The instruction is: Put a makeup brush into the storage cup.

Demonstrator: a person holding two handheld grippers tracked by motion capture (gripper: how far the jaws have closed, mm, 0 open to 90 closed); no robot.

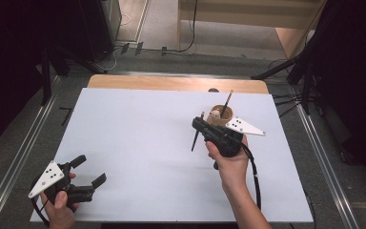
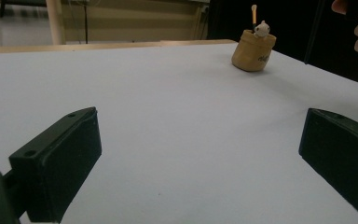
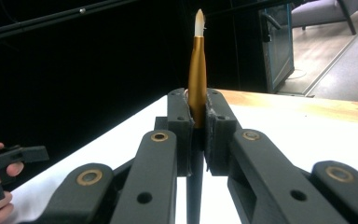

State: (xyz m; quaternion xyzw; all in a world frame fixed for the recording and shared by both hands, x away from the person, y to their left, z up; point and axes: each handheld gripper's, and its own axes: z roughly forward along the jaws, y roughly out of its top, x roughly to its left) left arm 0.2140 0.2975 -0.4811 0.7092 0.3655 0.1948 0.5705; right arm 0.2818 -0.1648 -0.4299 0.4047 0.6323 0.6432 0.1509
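Observation:
A slim paintbrush (image 3: 197, 70) with a gold ferrule and a white tip stands upright between the jaws of my right gripper (image 3: 196, 116), which is shut on it. In the high view that brush (image 1: 195, 140) hangs tilted above the white sheet, and the right gripper (image 1: 199, 125) holds it just in front of a tan cup (image 1: 218, 118). The cup (image 2: 253, 51) holds another brush (image 1: 227, 102) and a small white figure (image 2: 261, 29). My left gripper (image 1: 88, 170) rests near the front left edge, open and with nothing between its jaws (image 2: 200, 154).
A white sheet (image 1: 138, 138) covers the wooden table (image 1: 171, 83). Metal rails run along both sides of the table. Dark stands and cables sit on the floor at the far right.

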